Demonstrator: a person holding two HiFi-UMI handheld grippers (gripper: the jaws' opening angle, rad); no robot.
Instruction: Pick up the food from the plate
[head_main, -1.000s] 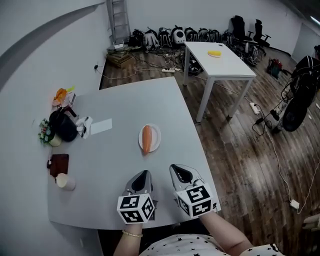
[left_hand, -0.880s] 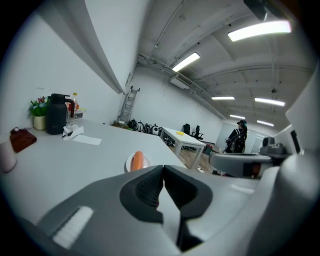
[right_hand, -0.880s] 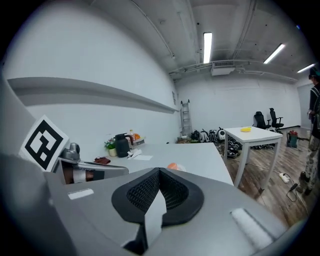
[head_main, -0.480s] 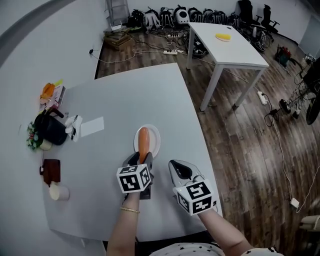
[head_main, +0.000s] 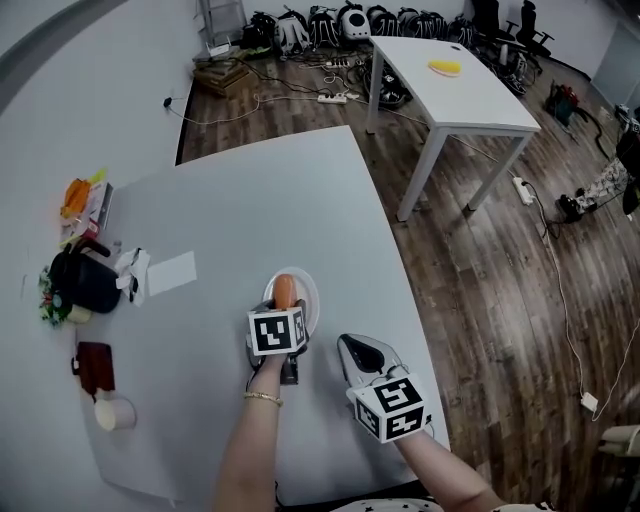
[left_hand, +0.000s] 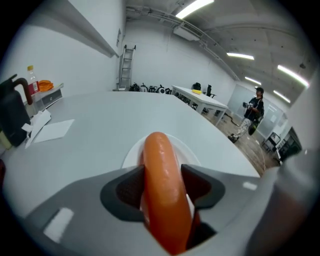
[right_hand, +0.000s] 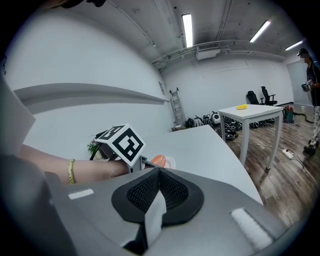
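1. The left gripper (left_hand: 164, 186) is down over a white plate (head_main: 312, 300) near the middle of a grey table (head_main: 250, 200). Its jaws stand spread, having just been opening, and an orange sausage (head_main: 284, 289) lies lengthwise between them.
2. In the left gripper view, the dark pads (left_hand: 129, 189) flank the sausage without pinching it. The left pad sits right at its side, and a sliver of white plate shows between the sausage and the right pad.
3. The sausage rests on the plate, and its rounded far end reaches past the jaw tips toward the plate's far rim.
4. The right gripper (right_hand: 159, 186), jaws pressed together with nothing between them, is held by the table's near edge. It sits to the right of the left gripper and apart from the plate.
5. A gold bracelet (head_main: 263, 398) circles the wrist behind the left gripper.
6. Along the table's left side sit a black jug (head_main: 85, 284), a white sheet of paper (head_main: 172, 272), a dark brown case (head_main: 95, 365) and a white cup (head_main: 110, 413), all well apart from the plate.
7. Beyond the grey table, a white table (head_main: 470, 100) carrying a yellow object (head_main: 445, 67) stands on the wooden floor (head_main: 500, 280).
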